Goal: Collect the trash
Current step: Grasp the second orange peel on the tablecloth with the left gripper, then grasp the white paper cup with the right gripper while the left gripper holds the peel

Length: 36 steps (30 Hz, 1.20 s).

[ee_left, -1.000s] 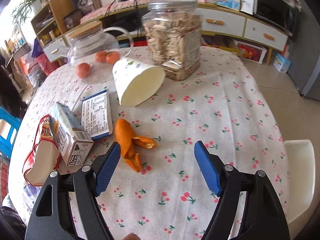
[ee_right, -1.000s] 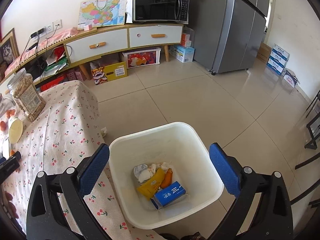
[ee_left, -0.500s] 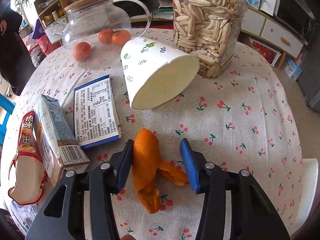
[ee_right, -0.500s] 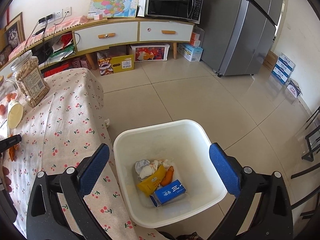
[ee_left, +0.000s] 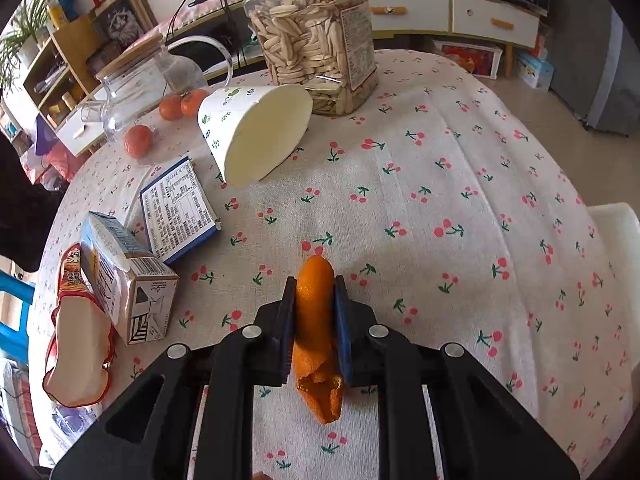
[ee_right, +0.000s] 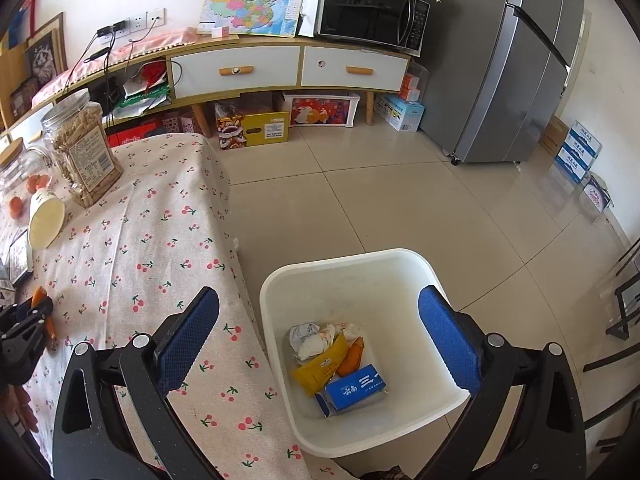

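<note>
Closing on a strip of orange peel (ee_left: 314,312), the left gripper (ee_left: 314,320) sits low in the centre of the left wrist view, its blue pads (ee_left: 286,332) pressing the peel from both sides while the peel's lower end hangs out beneath them. The step in hand looks like the pick-up: one piece of rubbish is being secured just above the cherry-print tablecloth (ee_left: 460,184), and it has not yet gone to the bin.

Left of the gripper a small carton (ee_left: 128,280) and a snack wrapper (ee_left: 76,340) lie side by side; a flat blue-edged packet (ee_left: 176,208) lies just beyond them. Further up, a paper cup (ee_left: 256,132) lies on its side, its rim close against a big jar of seeds (ee_left: 316,40). Small oranges (ee_left: 176,106) and a glass jug (ee_left: 136,80) sit at the upper left.

In the right wrist view the right gripper (ee_right: 318,340) stands wide apart, holding nothing, above the table's edge and a white bin (ee_right: 352,264) on the floor at lower centre, with wrappers and a blue box already inside.

Next, the peel probably needs lifting clear of the cloth, carrying past the table edge, and releasing over the bin, with the pinch kept firm since the peel is floppy.
</note>
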Available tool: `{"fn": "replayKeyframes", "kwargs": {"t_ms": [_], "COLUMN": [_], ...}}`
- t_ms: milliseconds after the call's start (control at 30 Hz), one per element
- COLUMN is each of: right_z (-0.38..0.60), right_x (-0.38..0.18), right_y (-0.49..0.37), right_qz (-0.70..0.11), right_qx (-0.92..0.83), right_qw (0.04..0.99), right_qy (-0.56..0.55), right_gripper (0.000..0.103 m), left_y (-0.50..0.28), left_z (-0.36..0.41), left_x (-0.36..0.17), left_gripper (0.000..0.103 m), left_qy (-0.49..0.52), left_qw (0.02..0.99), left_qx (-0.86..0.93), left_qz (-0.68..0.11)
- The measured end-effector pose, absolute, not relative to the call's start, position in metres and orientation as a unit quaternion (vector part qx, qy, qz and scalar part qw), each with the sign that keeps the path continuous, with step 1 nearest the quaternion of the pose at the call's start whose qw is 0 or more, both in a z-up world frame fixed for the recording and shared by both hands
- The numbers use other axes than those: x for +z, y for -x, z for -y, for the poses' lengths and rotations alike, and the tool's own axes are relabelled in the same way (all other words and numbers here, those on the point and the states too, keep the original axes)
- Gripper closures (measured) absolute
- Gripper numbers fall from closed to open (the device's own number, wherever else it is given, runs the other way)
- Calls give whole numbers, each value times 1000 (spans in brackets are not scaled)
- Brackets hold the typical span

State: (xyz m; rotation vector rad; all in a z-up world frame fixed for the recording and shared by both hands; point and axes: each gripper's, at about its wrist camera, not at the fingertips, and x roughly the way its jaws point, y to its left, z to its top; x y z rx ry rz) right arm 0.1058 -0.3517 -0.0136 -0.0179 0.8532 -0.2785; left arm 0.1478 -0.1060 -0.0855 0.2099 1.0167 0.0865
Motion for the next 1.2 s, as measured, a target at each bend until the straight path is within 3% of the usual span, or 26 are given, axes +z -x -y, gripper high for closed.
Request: {"fn": "replayKeyframes", "kwargs": {"t_ms": [300,467,700,1000,1200], "right_z": [312,284,236,162,121], "right_x": [-16,-15,-16,-21,-37], "right_y": [-122,-135,-165,-212,-246], "right_qz": [-415,-409,-415,-441,-476], "right_qx": [-117,-94,22,157,196], "right_qw": [902,906,909,875,839], "right_qy": [37,46,-10,-124,-177], "right_gripper": [7,7,7,8,22], "left_y": [-96,-80,-56,-66,-69], "left_z": [129,125,88,16,2], "left_x": [-91,-86,-72,-52,-56], "left_gripper": [85,85,85,85,85], "left_qy": [-253,-285,-268,-163,-125], "left_qw": [870,873,883,902,900], "left_qx": [29,9,-12,3,-9], "left_qz": [-422,-395,-385,-400,-417]}}
